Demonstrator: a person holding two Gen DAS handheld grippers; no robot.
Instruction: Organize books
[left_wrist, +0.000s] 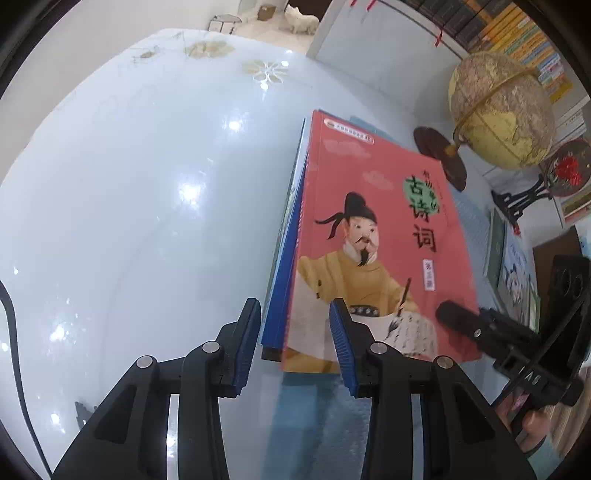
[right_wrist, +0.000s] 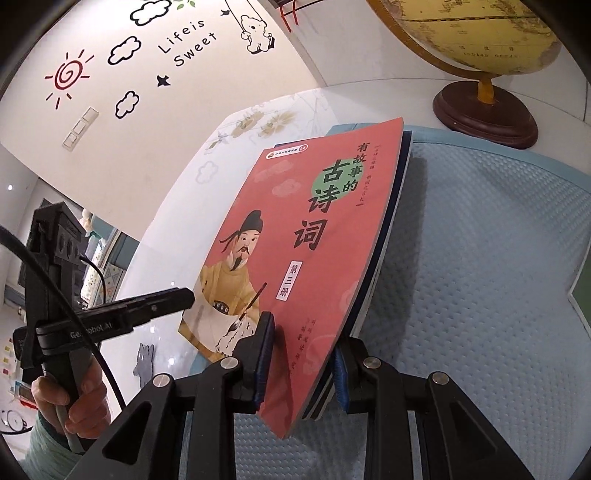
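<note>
A stack of thin books, topped by a red-covered book (left_wrist: 373, 236) (right_wrist: 317, 236) showing a man in a yellow robe, with blue books (left_wrist: 284, 295) beneath, stands tilted over the table. My right gripper (right_wrist: 304, 350) is shut on the stack's near edge, one pad on the red cover and one under the stack; its finger (left_wrist: 454, 317) also shows on the cover in the left wrist view. My left gripper (left_wrist: 295, 332) is open, its pads on either side of the stack's near left corner without pressing. From the right wrist view its black finger (right_wrist: 166, 301) reaches the cover's lower left corner.
A globe (left_wrist: 502, 110) (right_wrist: 480, 37) on a dark wooden base stands behind the stack. A pale blue textured mat (right_wrist: 480, 295) lies under it on the glossy white table (left_wrist: 147, 184). More books (left_wrist: 517, 266), a red-flower ornament (left_wrist: 569, 170) and a bookshelf (left_wrist: 517, 29) are at the right.
</note>
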